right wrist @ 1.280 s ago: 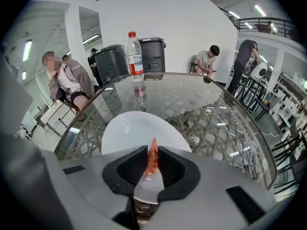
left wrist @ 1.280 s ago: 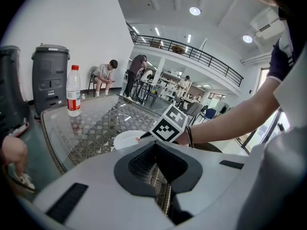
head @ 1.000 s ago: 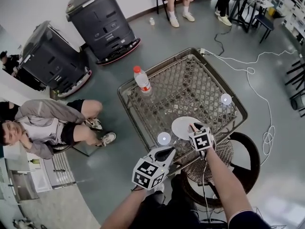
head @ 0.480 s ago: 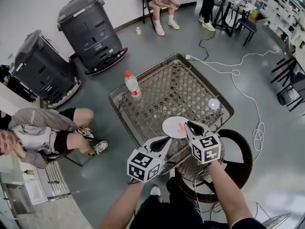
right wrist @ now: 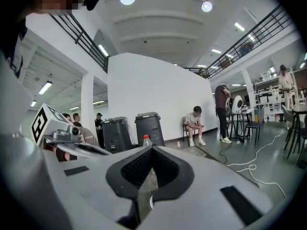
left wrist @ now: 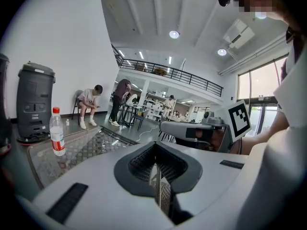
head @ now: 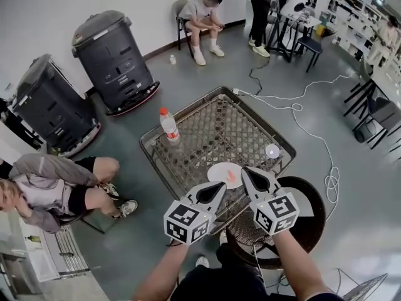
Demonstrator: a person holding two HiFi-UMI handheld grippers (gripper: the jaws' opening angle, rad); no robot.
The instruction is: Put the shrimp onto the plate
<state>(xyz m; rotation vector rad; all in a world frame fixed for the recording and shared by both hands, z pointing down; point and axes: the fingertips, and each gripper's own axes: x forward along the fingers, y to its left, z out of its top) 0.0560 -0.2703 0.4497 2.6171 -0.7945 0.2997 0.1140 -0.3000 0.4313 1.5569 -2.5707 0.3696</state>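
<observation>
An orange shrimp (head: 230,175) lies on the white plate (head: 219,173) near the front edge of the wicker table (head: 188,162). My left gripper (head: 219,188) is held just in front of the plate's near rim, its jaws together with nothing between them. My right gripper (head: 245,170) hangs just right of the plate, also shut and empty. In the left gripper view my left gripper (left wrist: 157,176) points level over the table, with the right gripper (left wrist: 192,130) off to the right. The right gripper view looks past the shut right gripper (right wrist: 144,186) across the room; plate and shrimp are hidden there.
A water bottle (head: 169,125) with a red cap stands at the table's far left. A small round white thing (head: 272,151) sits at the table's right edge. A round wicker chair (head: 307,196) is beside me. Two black bins (head: 111,54) stand behind; people sit nearby.
The right gripper has drawn back from over the plate, and the shrimp now lies there uncovered. Both grippers have risen toward me, and the view has pulled back from the table.
</observation>
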